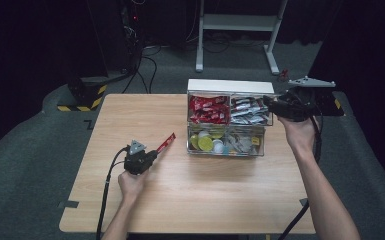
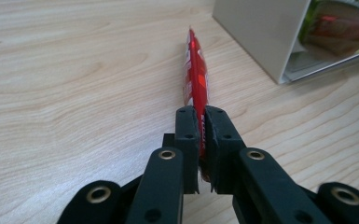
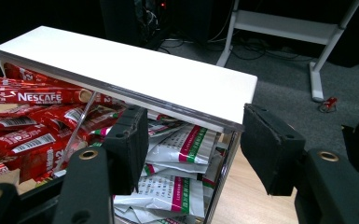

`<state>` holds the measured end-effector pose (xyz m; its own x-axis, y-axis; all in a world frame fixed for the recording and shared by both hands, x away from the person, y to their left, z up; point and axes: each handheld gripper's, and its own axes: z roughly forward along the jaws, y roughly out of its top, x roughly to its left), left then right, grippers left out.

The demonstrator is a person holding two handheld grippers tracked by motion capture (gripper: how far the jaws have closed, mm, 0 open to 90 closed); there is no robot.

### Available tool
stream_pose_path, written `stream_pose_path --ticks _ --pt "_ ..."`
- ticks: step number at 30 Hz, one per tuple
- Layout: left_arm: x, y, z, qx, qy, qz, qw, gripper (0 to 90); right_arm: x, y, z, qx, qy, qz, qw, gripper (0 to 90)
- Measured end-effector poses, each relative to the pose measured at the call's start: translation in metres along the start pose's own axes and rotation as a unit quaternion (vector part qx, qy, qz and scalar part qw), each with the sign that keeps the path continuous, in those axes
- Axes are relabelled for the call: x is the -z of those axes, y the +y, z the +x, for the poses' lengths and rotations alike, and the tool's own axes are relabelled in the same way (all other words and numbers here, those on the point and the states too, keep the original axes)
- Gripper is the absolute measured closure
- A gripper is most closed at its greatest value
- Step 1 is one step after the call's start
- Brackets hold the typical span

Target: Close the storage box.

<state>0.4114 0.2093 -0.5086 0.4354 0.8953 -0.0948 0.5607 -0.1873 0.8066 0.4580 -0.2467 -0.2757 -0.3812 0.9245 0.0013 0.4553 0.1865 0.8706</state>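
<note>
l tongs (image 2: 200,123) clamped on red sachet (image 2: 196,70) over counter (image 2: 74,93); r tongs (image 3: 193,154) wide, straddling organizer (image 3: 144,74) corner.

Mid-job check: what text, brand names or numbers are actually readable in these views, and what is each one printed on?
"NESCAFE": white letters on a red coffee stick in the clear organizer, right gripper view.
"2": on another red stick lower in that compartment.
White sachets with green and pink bands: print too small to read.
Red sachet in the left claw: seen edge-on, unreadable.
High view: all print too small.
</note>
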Motion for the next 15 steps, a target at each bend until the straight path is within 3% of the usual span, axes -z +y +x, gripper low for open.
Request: stream_pose_path --ticks 3,7,15 --pt "-0.002 -0.002 0.003 0.006 0.002 0.009 0.9999 81.9 0.0 0.0 0.0 0.002 -0.001 0.0 1.0 42.0" --pt "-0.002 -0.004 0.005 0.016 -0.001 0.013 0.9998 72.3 -0.001 -0.003 -0.001 -0.002 0.002 0.0 1.0 42.0" --pt "0.006 -0.005 0.011 0.023 0.011 0.003 0.9997 57.2 -0.002 -0.004 -0.001 -0.002 0.001 0.003 1.0 41.9"
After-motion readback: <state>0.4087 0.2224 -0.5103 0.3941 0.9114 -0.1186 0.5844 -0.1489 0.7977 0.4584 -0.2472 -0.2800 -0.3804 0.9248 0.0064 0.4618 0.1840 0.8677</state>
